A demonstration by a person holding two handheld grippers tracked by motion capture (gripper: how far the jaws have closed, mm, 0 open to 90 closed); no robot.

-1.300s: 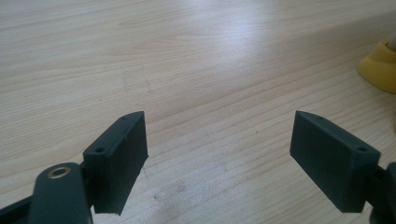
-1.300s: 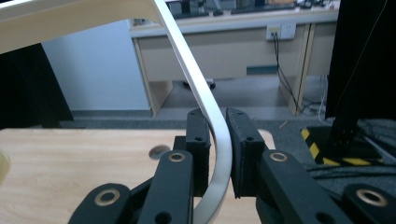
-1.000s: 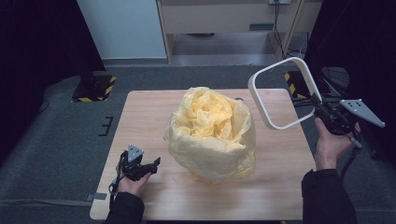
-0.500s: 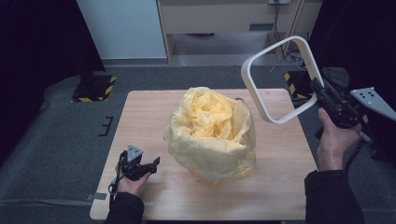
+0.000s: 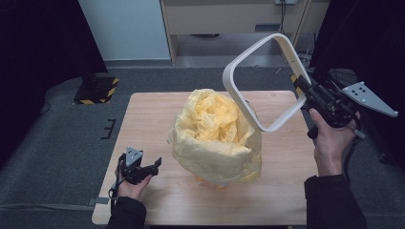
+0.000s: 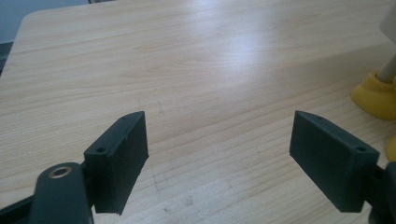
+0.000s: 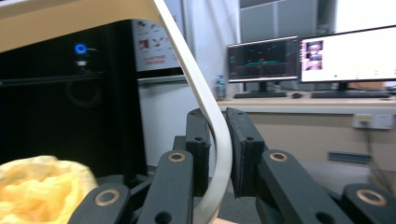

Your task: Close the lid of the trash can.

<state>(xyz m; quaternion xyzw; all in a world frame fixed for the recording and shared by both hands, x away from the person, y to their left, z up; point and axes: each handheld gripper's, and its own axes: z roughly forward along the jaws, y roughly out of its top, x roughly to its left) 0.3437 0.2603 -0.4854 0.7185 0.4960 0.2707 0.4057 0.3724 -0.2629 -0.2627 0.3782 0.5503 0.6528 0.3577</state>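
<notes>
Holding the white frame (image 5: 260, 81) aloft, clamped in the right gripper (image 5: 305, 91), above and right of the yellow bag (image 5: 217, 138) standing mid-table, lowering onto its rim probably yet to come, left gripper (image 5: 155, 164) resting wide open, empty, by the table's (image 5: 286, 191) near-left edge.

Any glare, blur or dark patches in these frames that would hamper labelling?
High view: both sides fall into near-black, while the table and yellow bag are evenly lit. Left gripper view: a soft pale sheen on the wood, jaws sharp. Right gripper view: the white frame and jaws are soft, and the monitors are overexposed.
</notes>
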